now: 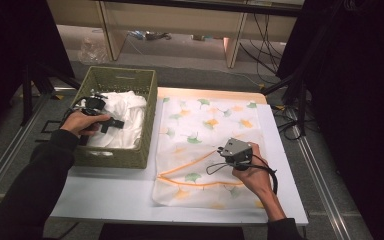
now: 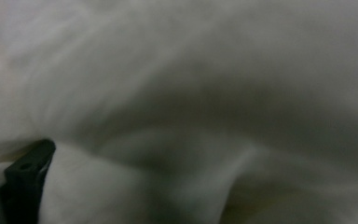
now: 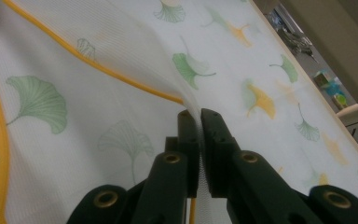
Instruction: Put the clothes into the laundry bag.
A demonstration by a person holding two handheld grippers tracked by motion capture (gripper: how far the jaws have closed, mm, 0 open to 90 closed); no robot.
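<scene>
A white mesh bag (image 1: 207, 122) printed with green and orange ginkgo leaves lies flat on the white table (image 1: 110, 192). My right gripper (image 1: 225, 151) is shut on the bag's upper layer by its orange-trimmed opening and lifts it a little. In the right gripper view, the bag (image 3: 121, 65) rises in a fold into the closed right gripper (image 3: 199, 116). My left gripper (image 1: 111, 122) is down in the woven basket (image 1: 117, 75), on a pile of white cloth (image 1: 127, 112). In the left gripper view, white cloth (image 2: 191, 93) lies very close. One black finger (image 2: 28, 177) stands far to the left, with cloth bulging beside it.
The basket stands at the table's left side, touching the bag's left edge. Bare table runs along the front. Beyond the far edge are a grey floor, wooden shelving legs (image 1: 107, 30) and cables (image 1: 265, 35). Dark curtains hang on both sides.
</scene>
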